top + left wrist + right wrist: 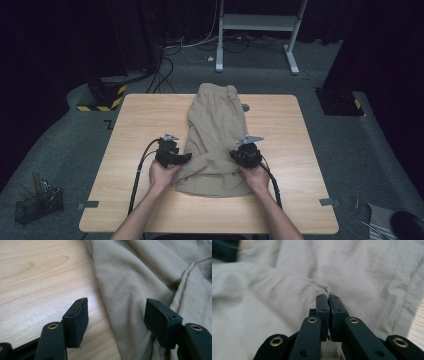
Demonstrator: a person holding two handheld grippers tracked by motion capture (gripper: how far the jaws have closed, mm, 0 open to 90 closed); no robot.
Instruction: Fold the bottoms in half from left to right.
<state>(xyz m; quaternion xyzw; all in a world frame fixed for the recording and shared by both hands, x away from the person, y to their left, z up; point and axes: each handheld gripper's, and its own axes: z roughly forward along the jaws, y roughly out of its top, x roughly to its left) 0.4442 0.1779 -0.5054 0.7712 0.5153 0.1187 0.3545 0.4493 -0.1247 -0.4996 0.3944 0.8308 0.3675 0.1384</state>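
Right fingers (pixel 328 300) pinch khaki trousers (pixel 287 290); left fingers (pixel 77 317) apart

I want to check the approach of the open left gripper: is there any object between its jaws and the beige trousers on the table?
Nothing visible stands in the way. The left gripper is open, and the edge of the beige trousers already lies between its jaws, with bare table on one side. The right gripper is shut on a pinch of the cloth.

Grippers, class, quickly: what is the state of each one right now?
Left gripper: jaws open, straddling the edge of the trousers, holding nothing.
Right gripper: jaws shut on a pinch of the trousers.
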